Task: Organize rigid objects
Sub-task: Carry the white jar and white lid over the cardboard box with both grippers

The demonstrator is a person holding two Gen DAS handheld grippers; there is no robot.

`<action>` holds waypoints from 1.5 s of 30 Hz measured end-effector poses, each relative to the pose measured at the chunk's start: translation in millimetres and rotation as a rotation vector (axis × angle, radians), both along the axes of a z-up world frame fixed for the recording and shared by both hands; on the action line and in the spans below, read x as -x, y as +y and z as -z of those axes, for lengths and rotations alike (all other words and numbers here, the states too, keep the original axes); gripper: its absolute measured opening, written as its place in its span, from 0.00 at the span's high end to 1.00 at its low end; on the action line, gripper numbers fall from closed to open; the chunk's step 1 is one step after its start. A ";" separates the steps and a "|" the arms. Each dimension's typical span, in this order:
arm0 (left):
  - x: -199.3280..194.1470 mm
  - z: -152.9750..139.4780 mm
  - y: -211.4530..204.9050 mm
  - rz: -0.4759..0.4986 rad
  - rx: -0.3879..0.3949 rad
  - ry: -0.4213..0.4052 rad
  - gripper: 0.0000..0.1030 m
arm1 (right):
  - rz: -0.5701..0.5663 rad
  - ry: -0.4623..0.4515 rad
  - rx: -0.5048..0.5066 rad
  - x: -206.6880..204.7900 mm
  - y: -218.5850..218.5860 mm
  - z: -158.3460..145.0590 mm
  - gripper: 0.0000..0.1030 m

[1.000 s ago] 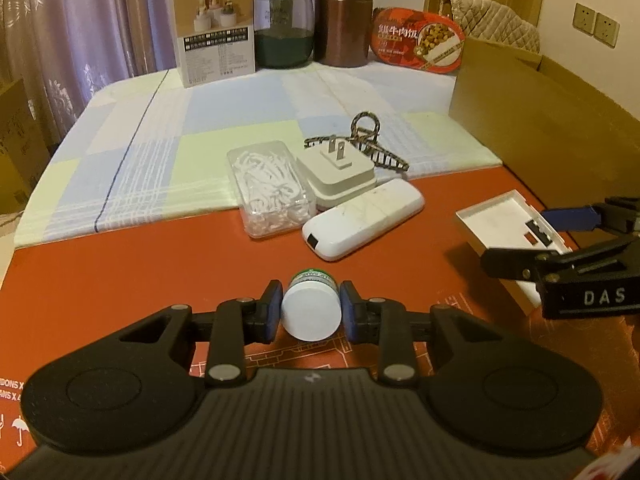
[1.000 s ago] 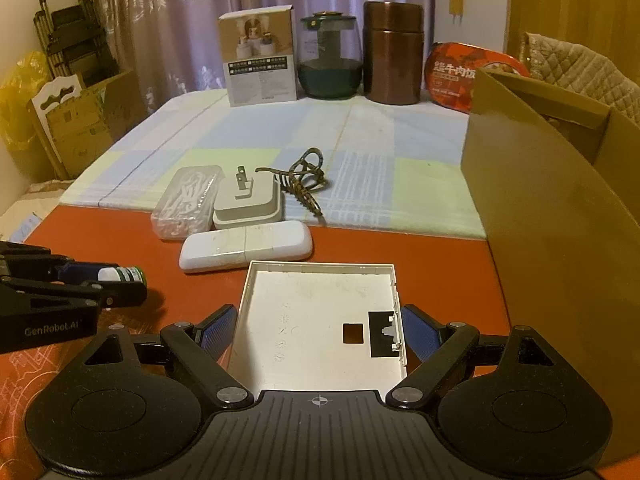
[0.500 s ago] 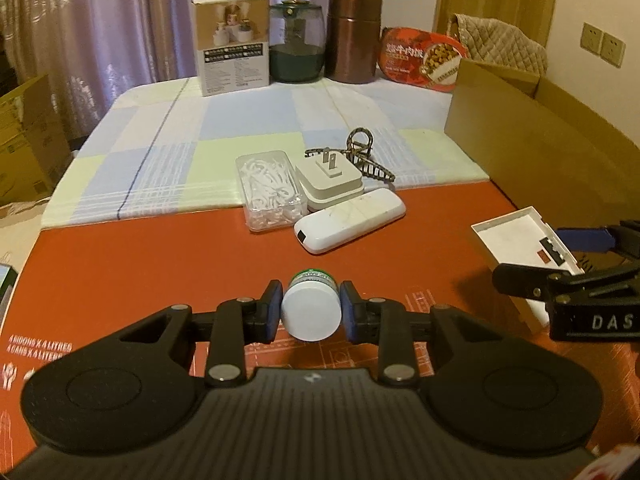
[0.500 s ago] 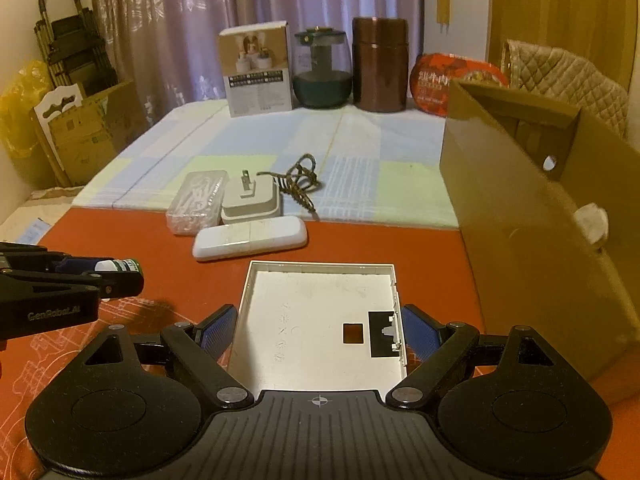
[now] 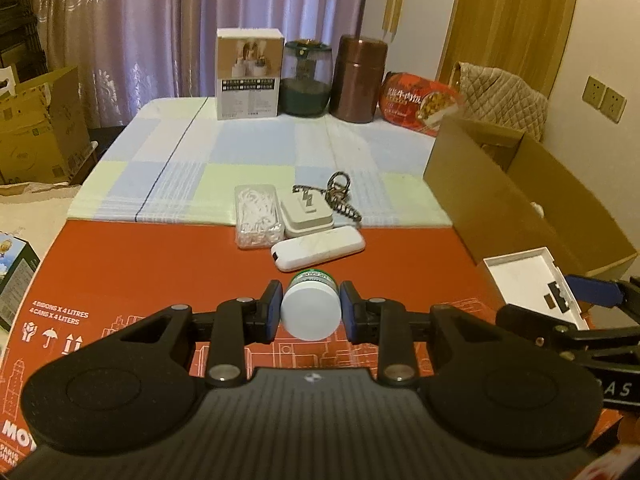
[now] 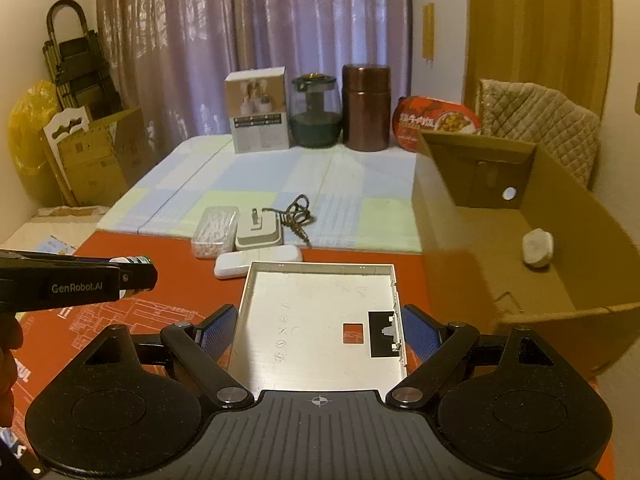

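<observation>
**Jar and tray lifted above the red surface**

Left wrist view: the left tongs (image 5: 311, 312) are clamped on a small round jar (image 5: 311, 312), its smooth white cap facing the camera and its green label band pointing away, over the red printed surface (image 5: 160, 264).

Right wrist view: the right tongs (image 6: 320, 326) grip a flat, white plastic tray (image 6: 316, 320) across its width, its long axis pointing away. An open cardboard box (image 6: 448, 224) stands just to the right. "GenRobot.AI" marks the left tongs.

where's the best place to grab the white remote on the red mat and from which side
Grip the white remote across its narrow width near the middle, coming from above. It lies flat and long on the red mat, so the long edges give parallel faces. Its far edge lies close to the charger, so the far finger has little room there.
</observation>
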State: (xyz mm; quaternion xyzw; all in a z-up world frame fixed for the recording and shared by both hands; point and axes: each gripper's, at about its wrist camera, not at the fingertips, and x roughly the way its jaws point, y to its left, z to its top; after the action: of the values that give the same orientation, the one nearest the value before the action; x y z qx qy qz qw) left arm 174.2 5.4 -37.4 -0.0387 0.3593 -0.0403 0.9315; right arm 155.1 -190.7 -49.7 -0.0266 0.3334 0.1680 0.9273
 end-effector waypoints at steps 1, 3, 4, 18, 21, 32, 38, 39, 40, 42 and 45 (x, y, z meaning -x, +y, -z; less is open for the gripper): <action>3.0 -4.5 -1.6 -0.002 0.002 -0.001 0.75 | 0.003 -0.002 -0.002 3.3 -2.2 -4.2 0.18; 8.5 -11.7 -4.2 -0.004 0.007 -0.005 0.75 | 0.012 -0.007 -0.008 8.7 -7.0 -12.5 0.18; 11.2 -14.7 -5.8 -0.003 0.004 -0.006 0.75 | 0.016 -0.008 -0.013 11.0 -9.6 -16.8 0.18; 29.6 -37.1 -30.3 0.036 -0.005 -0.023 0.75 | 0.052 -0.026 -0.002 24.8 -33.9 -53.2 0.18; 27.5 -40.4 -39.3 0.053 0.000 -0.031 0.75 | 0.055 -0.043 0.025 25.1 -40.0 -57.8 0.18; 7.1 -53.3 -82.9 0.145 0.011 -0.054 0.75 | 0.149 -0.064 0.039 15.7 -83.7 -69.4 0.18; -14.8 -60.8 -123.1 0.240 0.014 -0.064 0.75 | 0.231 -0.079 0.047 -4.8 -124.9 -78.9 0.18; -18.9 -61.5 -130.0 0.255 0.018 -0.064 0.75 | 0.243 -0.081 0.049 -8.3 -132.3 -81.1 0.18; -22.5 -62.1 -137.4 0.271 0.022 -0.064 0.75 | 0.255 -0.080 0.050 -11.9 -140.1 -82.6 0.18; -30.0 -63.2 -153.1 0.300 0.030 -0.062 0.75 | 0.272 -0.074 0.055 -20.8 -155.1 -84.3 0.18; -40.7 -62.5 -176.2 0.343 0.023 -0.058 0.75 | 0.289 -0.056 0.056 -31.4 -173.3 -83.0 0.18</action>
State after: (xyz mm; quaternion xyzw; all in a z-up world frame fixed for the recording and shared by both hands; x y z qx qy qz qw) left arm 214.9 -170.8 25.1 0.0136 0.3332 -0.2038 0.9205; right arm 186.5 -364.1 33.3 -0.0090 0.3125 0.0226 0.9496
